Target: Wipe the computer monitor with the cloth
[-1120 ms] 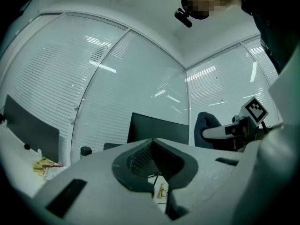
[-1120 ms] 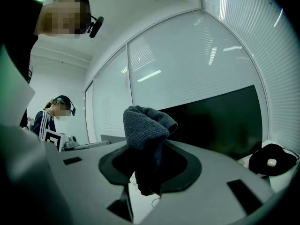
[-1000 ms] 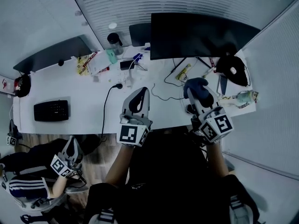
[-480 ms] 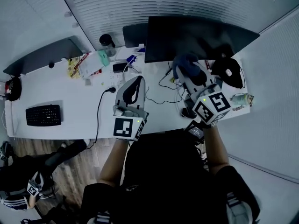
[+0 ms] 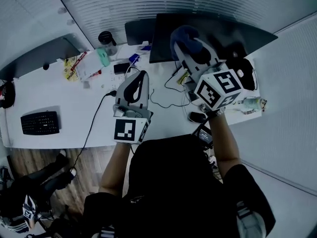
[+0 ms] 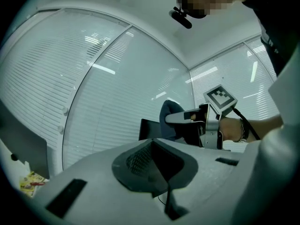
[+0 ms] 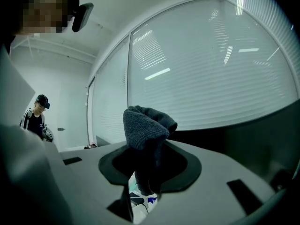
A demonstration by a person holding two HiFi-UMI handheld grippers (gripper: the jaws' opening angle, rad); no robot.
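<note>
Right tool (image 5: 187,46), jaws clamped on the dark cloth (image 5: 181,34), held before the monitor (image 5: 228,33); left tool (image 5: 135,83), jaws together and empty, above the counter (image 5: 59,95).

The white desk (image 5: 74,100) bears a keyboard (image 5: 39,123), monitor (image 5: 161,36), dark mug (image 5: 105,38), black cable (image 5: 95,120) and snack packets (image 5: 74,66).

Monitor (image 5: 223,33) front: open air; only the right gripper (image 5: 185,46), clamped on the cloth (image 5: 182,33), sits at its left edge.
Behind monitor: blinds (image 5: 148,4) close, tight.
Right side: partition (image 5: 287,83); dark object (image 5: 246,73) on desk (image 5: 74,108).
Under monitor: loose cables (image 5: 163,100).
Desk left: bare up to keyboard (image 5: 39,123).
</note>
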